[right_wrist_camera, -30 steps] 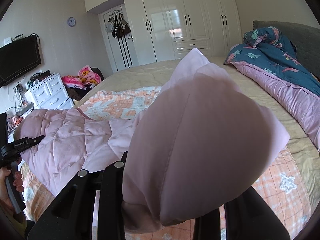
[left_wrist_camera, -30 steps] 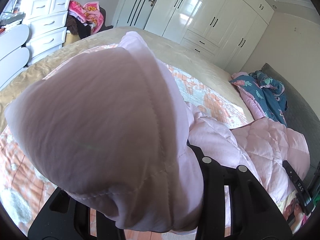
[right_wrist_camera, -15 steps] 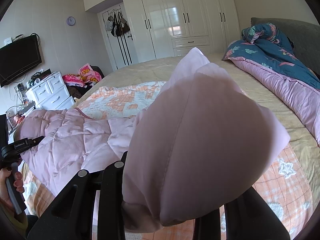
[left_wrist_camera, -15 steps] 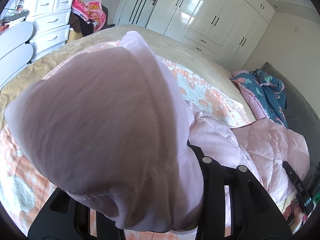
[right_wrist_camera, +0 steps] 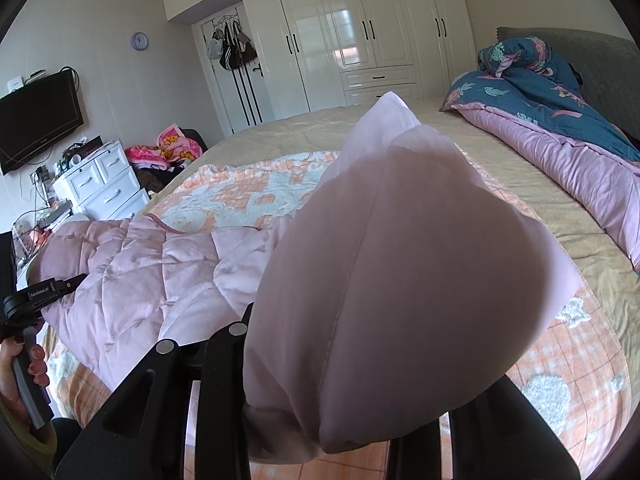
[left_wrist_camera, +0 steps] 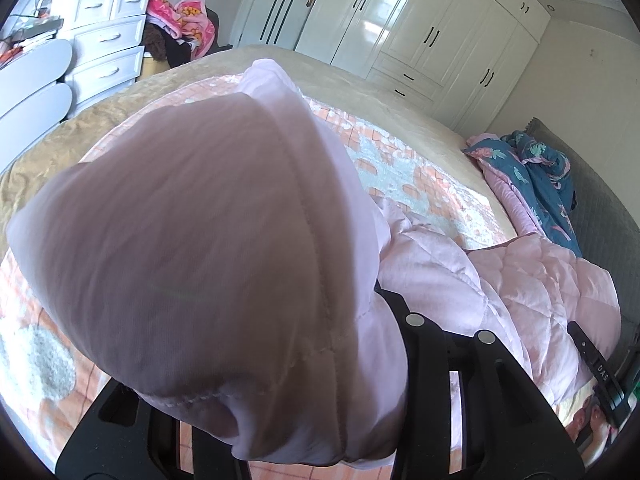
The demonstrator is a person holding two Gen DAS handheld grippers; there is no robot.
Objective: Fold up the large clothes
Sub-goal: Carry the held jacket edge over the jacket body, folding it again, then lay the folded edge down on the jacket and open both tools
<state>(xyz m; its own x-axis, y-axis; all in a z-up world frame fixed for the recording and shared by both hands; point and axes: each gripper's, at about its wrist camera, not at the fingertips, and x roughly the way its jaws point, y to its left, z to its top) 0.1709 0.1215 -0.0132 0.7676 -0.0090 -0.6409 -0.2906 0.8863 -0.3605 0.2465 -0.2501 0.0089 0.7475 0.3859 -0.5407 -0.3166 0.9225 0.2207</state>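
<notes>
**Both grippers clamped on the pink jacket, fabric filling both lenses**

Left wrist view first: your left gripper (left_wrist_camera: 280,420) is closed on a bunched fold of the pink quilted jacket (left_wrist_camera: 540,280), and that fold balloons right up against the lens. Past it, on the right, the rest of the jacket lies on the orange patterned blanket (left_wrist_camera: 420,184) spread over the bed (left_wrist_camera: 360,92). Only this view catches the other tool's black body at the far right edge.

Over to the right wrist view: your right gripper (right_wrist_camera: 320,432) is likewise pinched on a puffed fold of the jacket (right_wrist_camera: 140,264), whose quilted body stretches away to the left. Here alone you get your left hand (right_wrist_camera: 24,364) on its grip at the left edge, the wall television (right_wrist_camera: 38,120), and the blue floral duvet (right_wrist_camera: 552,92) lying full length.
</notes>
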